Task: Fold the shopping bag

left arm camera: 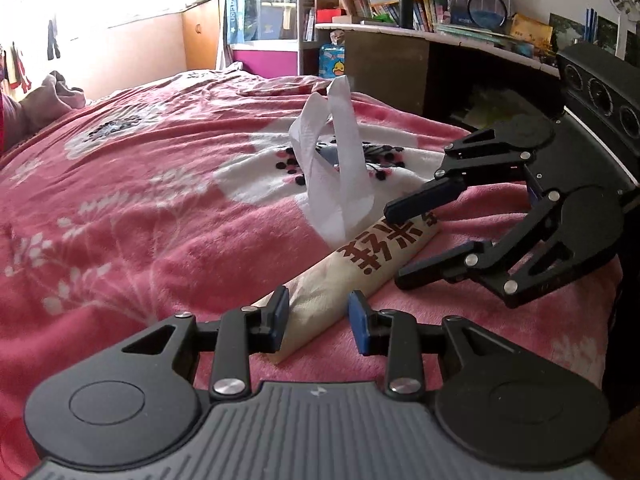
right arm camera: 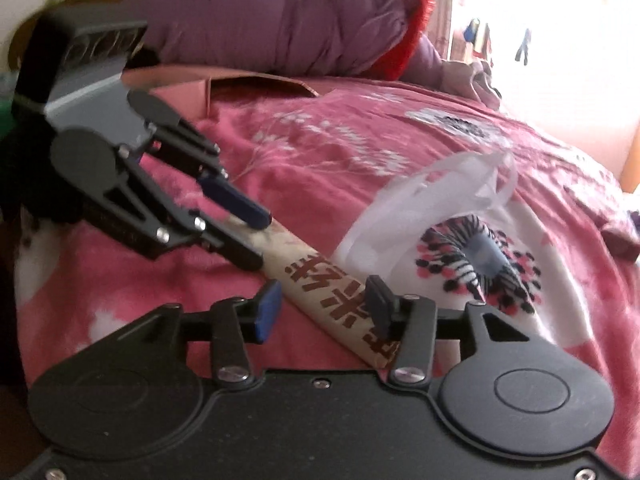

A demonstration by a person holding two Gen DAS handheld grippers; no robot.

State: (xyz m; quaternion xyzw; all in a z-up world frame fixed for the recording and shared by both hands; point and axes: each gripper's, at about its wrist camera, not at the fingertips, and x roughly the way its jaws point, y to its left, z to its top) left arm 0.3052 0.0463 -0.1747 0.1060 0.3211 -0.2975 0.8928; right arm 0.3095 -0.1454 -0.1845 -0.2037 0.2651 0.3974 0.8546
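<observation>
The shopping bag lies on the bed folded into a long narrow beige strip with brown characters. Its white handles stand up loosely from the far side. My left gripper is open and straddles the near end of the strip, one blue pad on each side. My right gripper is open around the other end, one finger above the strip and one below. In the right wrist view, the right gripper spans the printed part, and the left gripper holds its jaws apart at the strip's far end.
A pink floral blanket covers the bed. A dark desk with books stands beyond the bed's far edge. A purple pillow and a cardboard piece lie behind the left gripper. Bright windows wash out the background.
</observation>
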